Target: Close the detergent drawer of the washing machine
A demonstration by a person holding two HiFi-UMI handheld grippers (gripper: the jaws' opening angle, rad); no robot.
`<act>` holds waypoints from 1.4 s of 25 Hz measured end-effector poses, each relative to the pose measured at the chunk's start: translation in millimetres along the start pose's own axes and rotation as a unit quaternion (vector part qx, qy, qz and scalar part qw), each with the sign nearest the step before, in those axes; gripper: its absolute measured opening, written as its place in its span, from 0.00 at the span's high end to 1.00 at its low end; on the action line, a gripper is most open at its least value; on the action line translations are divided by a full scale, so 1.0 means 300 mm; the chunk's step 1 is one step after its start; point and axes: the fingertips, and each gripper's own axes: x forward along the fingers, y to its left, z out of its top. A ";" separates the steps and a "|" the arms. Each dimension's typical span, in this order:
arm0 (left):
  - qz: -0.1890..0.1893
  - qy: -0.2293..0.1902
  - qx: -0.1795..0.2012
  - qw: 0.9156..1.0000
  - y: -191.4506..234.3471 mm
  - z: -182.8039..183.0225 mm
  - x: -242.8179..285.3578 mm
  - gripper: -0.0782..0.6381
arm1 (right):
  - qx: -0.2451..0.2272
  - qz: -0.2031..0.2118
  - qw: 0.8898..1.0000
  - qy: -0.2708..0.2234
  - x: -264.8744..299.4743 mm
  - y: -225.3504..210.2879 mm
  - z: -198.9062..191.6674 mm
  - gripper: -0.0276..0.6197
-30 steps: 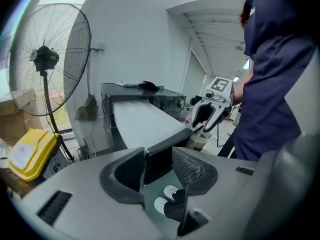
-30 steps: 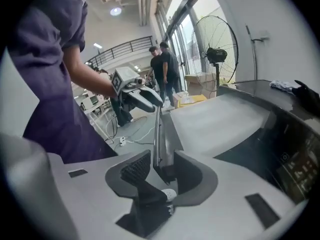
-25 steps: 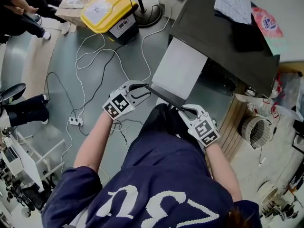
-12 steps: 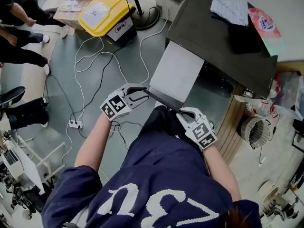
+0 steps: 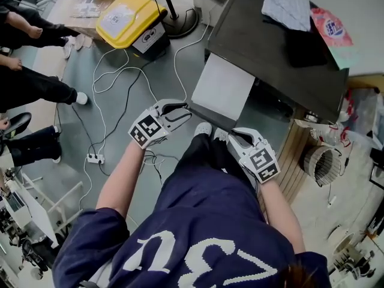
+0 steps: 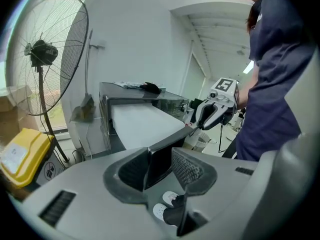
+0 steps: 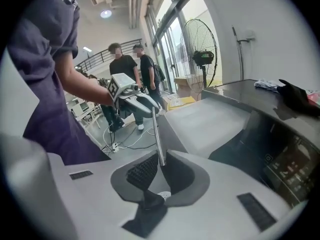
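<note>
We look down on a grey floor (image 5: 120,131) in a workshop with tall windows. At upper right stands the dark-topped washer (image 5: 270,47), a cloth (image 5: 288,5) lying on it. Its pale drawer (image 5: 223,89) sticks out toward us, part open, dark front panel nearest. A pedestal fan (image 6: 42,54) and a yellow bin (image 5: 123,17) stand beyond. Our left gripper (image 5: 180,110) has its jaws closed on the panel's left corner. Our right gripper (image 5: 231,135) has just been closing its jaws, which now pinch the panel's thin right edge. White cables (image 5: 120,71) loop across the floor to a small power strip (image 5: 95,156).
</note>
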 end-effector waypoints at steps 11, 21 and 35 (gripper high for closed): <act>0.022 -0.007 -0.006 1.000 0.031 0.017 0.031 0.67 | 0.004 -0.013 1.000 -0.008 0.010 -0.046 0.005 0.85; 0.041 -0.013 -0.009 0.999 0.058 0.028 0.044 0.66 | 0.004 -0.035 0.999 -0.015 0.016 -0.073 0.016 0.85; 0.058 -0.025 -0.014 0.998 0.102 0.068 0.071 0.66 | 0.011 -0.062 0.998 -0.028 0.013 -0.137 0.047 0.84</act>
